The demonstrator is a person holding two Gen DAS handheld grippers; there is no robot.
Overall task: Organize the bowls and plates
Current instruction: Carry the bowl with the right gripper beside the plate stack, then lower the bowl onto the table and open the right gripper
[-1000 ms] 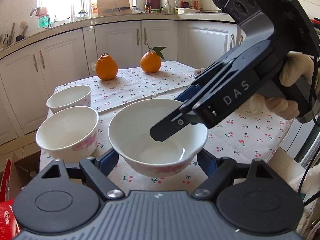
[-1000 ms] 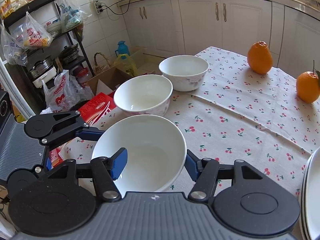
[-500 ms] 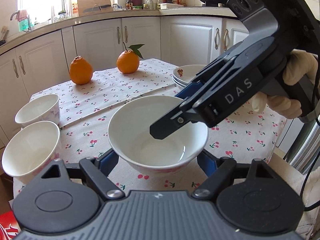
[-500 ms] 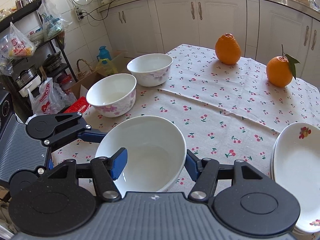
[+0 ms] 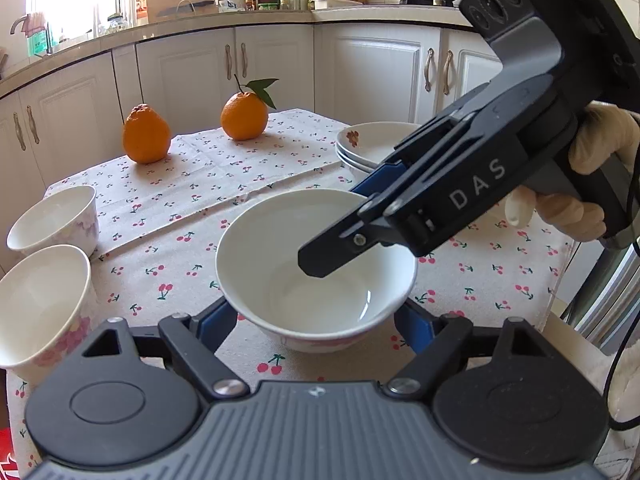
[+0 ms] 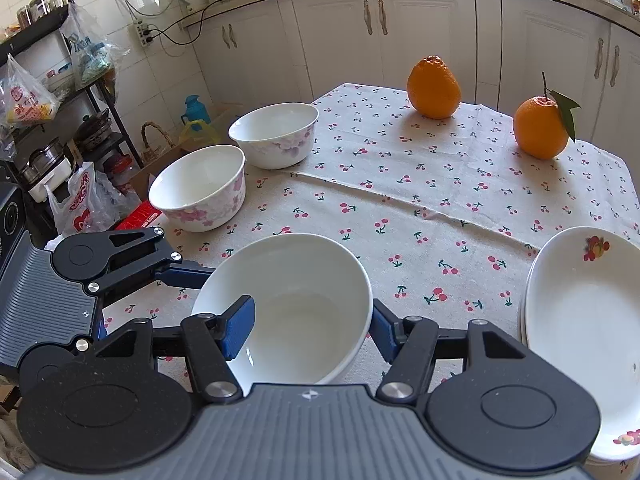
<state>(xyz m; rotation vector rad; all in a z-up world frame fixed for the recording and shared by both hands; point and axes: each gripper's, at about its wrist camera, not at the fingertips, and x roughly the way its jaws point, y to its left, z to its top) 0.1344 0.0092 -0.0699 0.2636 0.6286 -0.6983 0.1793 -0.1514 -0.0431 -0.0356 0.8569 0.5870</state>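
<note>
A wide white bowl [image 5: 316, 268] sits on the cherry-print tablecloth [image 5: 208, 184], also in the right wrist view [image 6: 288, 304]. My left gripper [image 5: 316, 322] is open, its blue pads at either side of the bowl's base. My right gripper [image 6: 310, 328] straddles the bowl's near rim, one finger [image 6: 238, 326] inside, the other outside; in the left wrist view it reaches in from the right [image 5: 460, 184]. Two more white floral bowls [image 6: 200, 188] [image 6: 276, 134] stand at the table's left. A stack of white plates [image 6: 584, 300] sits at the right.
Two oranges [image 6: 434, 86] [image 6: 540, 126] stand at the far side of the table. White kitchen cabinets [image 5: 276, 64] run behind. A shelf rack with bags [image 6: 48, 92] and boxes on the floor stand left of the table.
Both grippers moved with the bowl to the right across the table, away from the two floral bowls. The plate stack has come further into view.
</note>
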